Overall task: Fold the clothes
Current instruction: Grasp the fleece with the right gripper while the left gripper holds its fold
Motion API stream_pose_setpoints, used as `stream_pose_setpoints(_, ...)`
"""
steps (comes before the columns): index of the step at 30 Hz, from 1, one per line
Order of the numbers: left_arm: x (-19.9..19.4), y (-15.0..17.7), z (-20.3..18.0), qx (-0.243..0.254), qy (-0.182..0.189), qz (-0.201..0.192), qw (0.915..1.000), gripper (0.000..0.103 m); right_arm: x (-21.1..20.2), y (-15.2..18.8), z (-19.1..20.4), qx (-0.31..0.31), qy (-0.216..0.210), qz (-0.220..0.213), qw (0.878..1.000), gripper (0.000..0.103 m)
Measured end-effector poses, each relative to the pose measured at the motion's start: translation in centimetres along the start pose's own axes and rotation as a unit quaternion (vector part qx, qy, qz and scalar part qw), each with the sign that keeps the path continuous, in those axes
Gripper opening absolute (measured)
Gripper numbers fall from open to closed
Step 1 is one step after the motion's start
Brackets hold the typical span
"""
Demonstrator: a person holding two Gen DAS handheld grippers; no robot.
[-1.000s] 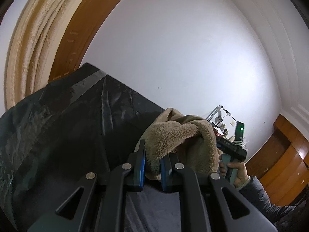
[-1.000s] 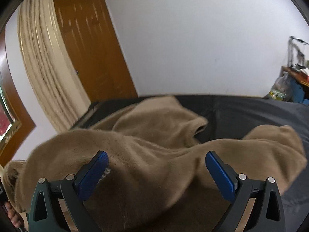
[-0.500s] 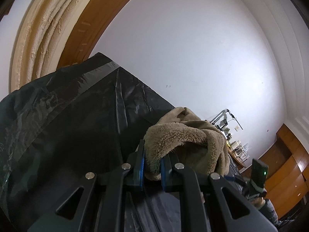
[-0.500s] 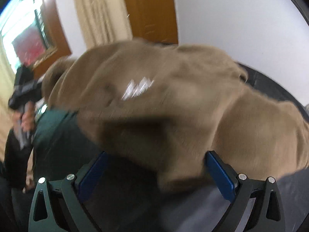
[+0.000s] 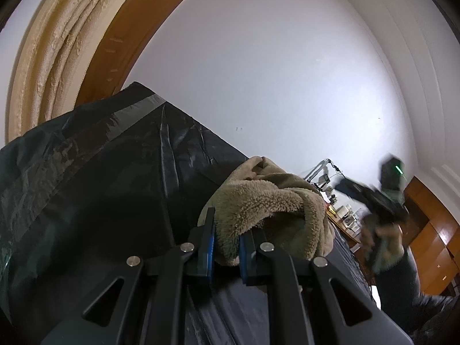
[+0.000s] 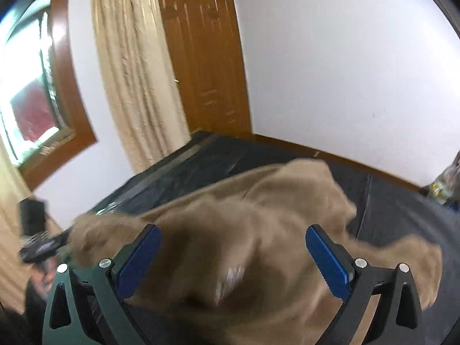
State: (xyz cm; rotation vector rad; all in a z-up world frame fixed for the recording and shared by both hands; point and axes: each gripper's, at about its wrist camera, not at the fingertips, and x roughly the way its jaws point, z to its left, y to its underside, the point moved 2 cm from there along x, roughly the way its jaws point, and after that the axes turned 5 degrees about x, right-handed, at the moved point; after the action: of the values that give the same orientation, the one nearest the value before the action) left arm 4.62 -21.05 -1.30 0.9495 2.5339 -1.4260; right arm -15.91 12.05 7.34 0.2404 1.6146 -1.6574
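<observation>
The left gripper (image 5: 225, 247) stays clamped on the fleece garment (image 5: 267, 210) while the right gripper (image 6: 233, 256), jaws apart, has apparently swung away, probably seeking another edge.

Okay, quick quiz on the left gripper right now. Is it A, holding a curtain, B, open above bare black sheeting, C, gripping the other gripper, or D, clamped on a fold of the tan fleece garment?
D: in the left wrist view the left gripper has its blue-padded jaws pinched on a fold of the tan fleece garment, above the black sheeting.
</observation>
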Motion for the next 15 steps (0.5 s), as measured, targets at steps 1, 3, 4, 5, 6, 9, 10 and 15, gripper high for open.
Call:
stream_pose_setpoints(1, 0.1, 0.1, 0.1, -0.001, 0.002, 0.001, 1.0, 0.014, 1.2, -1.1, 0.3, -0.004, 0.015, 0.005, 1.0, 0.103)
stream_pose_setpoints(3, 0.2, 0.2, 0.4, -0.003, 0.006, 0.003, 1.0, 0.014, 4.0, -2.6, -0.3, 0.008, 0.046, 0.027, 0.999, 0.103)
stream_pose_setpoints(4, 0.4, 0.2, 0.5, -0.004, 0.009, 0.004, 0.9999, 0.014, 5.5, -3.2, -0.8, 0.018, 0.063, 0.039, 0.997, 0.103)
stream_pose_setpoints(5, 0.5, 0.3, 0.6, -0.005, 0.011, 0.004, 0.9999, 0.014, 7.1, -3.7, -1.4, 0.026, 0.075, 0.053, 0.995, 0.103)
stream_pose_setpoints(6, 0.7, 0.3, 0.8, -0.006, 0.014, 0.006, 0.9999, 0.014, 8.6, -4.0, -2.1, 0.03, 0.083, 0.067, 0.994, 0.103)
stream_pose_setpoints(9, 1.1, 0.3, 1.2, -0.008, 0.02, 0.01, 0.9997, 0.014, 11.9, -4.2, -3.6, 0.03, 0.1, 0.108, 0.989, 0.102)
stream_pose_setpoints(10, 1.3, 0.4, 1.3, -0.009, 0.021, 0.011, 0.9997, 0.014, 13.1, -4.2, -4.0, 0.035, 0.103, 0.12, 0.987, 0.102)
stream_pose_setpoints(15, 2.0, 0.6, 2.0, -0.014, 0.02, 0.021, 0.9995, 0.014, 15.7, -2.7, -5.0, 0.027, 0.118, 0.157, 0.98, 0.045)
